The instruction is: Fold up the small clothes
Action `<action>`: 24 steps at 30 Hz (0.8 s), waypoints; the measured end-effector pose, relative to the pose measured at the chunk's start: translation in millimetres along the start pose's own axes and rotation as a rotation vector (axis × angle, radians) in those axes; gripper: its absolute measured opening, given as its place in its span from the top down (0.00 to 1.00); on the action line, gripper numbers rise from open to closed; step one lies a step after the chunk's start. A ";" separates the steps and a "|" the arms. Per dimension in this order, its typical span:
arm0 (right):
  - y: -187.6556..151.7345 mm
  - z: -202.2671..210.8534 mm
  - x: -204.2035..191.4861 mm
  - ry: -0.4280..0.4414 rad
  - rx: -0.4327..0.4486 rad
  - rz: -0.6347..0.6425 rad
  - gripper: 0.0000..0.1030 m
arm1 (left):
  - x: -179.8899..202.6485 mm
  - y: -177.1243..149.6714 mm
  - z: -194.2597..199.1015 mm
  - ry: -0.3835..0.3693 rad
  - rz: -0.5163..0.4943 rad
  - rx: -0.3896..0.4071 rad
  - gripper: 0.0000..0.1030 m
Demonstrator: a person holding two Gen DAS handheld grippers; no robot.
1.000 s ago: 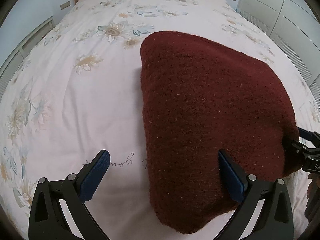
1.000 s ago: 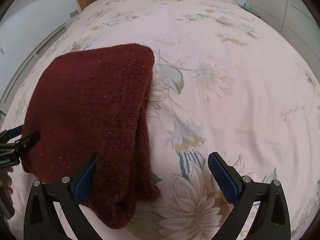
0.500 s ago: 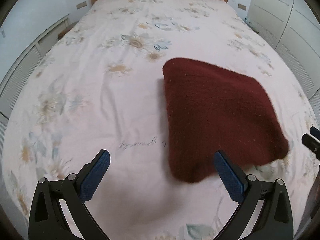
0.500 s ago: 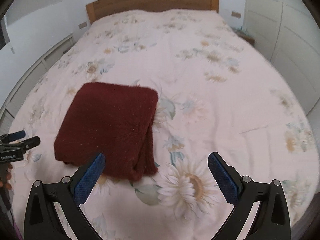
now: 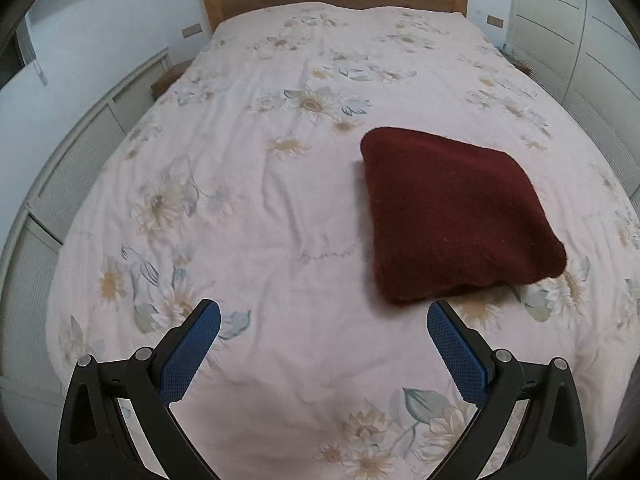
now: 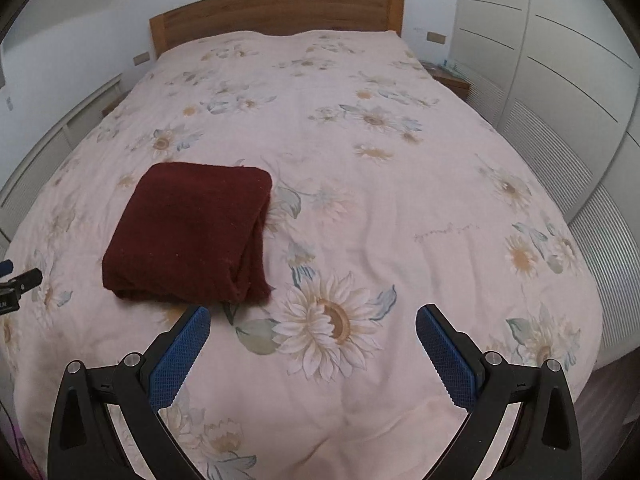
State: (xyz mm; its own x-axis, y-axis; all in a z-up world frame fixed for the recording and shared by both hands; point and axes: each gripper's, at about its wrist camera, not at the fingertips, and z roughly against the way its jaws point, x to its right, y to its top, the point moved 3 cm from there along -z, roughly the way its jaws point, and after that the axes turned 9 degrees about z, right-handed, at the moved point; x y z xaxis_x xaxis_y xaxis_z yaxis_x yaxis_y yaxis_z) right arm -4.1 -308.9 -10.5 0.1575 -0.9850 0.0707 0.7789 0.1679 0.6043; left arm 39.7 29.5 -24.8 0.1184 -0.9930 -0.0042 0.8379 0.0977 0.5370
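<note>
A dark red knitted garment (image 5: 452,216) lies folded into a thick square on the floral bedspread (image 5: 260,208). In the right wrist view the garment (image 6: 188,232) sits left of centre, its folded edges facing the camera. My left gripper (image 5: 324,316) is open and empty, held back from the garment's near left corner. My right gripper (image 6: 312,316) is open and empty, held back from the garment's near right corner. The left gripper's tip (image 6: 16,280) shows at the left edge of the right wrist view.
The bed has a wooden headboard (image 6: 276,8) at the far end. White wardrobe doors (image 6: 560,80) run along the right side and a low white panel (image 5: 80,152) along the left. A nightstand (image 6: 448,76) stands by the headboard.
Both grippers have pulled back and up from the folded garment, which was close between them a second ago. The garment now lies free on the bed.
</note>
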 end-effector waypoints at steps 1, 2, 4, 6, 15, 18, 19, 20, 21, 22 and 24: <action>-0.7 1.5 0.6 0.001 0.000 -0.001 0.00 | 0.8 -1.8 -0.1 0.005 -0.004 0.000 0.01; -0.6 2.2 1.1 0.000 -0.001 -0.002 0.00 | 0.5 -2.7 -0.4 0.009 -0.007 -0.002 0.01; -0.3 5.0 1.7 -0.005 0.003 0.000 0.00 | 0.4 -4.6 -1.5 0.009 -0.002 -0.010 0.01; 1.5 6.3 2.2 -0.008 0.005 0.001 0.00 | -0.5 -5.5 -0.6 0.014 0.001 -0.009 0.01; 0.9 11.1 0.5 -0.010 -0.001 0.013 0.00 | -1.1 -9.4 2.3 0.023 0.001 -0.002 0.01; 0.8 12.6 -0.9 -0.009 -0.003 0.018 0.00 | -0.8 -9.6 2.0 0.027 0.002 -0.004 0.01; 0.8 13.4 -1.1 -0.009 -0.004 0.020 0.00 | -1.1 -10.0 2.4 0.031 0.001 -0.004 0.01; 0.6 13.6 -1.8 -0.010 -0.004 0.021 0.00 | -1.5 -10.4 3.0 0.030 0.000 -0.004 0.01; 0.6 13.8 -2.1 -0.010 -0.003 0.022 0.00 | -2.1 -10.3 2.5 0.028 0.000 -0.005 0.01; 0.5 14.4 -2.1 -0.011 -0.003 0.023 0.00 | -2.1 -11.0 2.9 0.025 0.003 -0.008 0.01; 0.1 14.7 -2.7 -0.012 -0.005 0.025 0.00 | -1.8 -12.1 4.3 0.022 0.003 -0.006 0.01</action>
State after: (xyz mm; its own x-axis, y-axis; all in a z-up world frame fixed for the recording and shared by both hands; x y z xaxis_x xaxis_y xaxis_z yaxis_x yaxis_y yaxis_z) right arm -13.4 -306.8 1.0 0.1700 -0.9808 0.0954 0.7778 0.1929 0.5982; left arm 27.1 29.8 -27.6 0.1327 -0.9909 -0.0206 0.8408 0.1015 0.5317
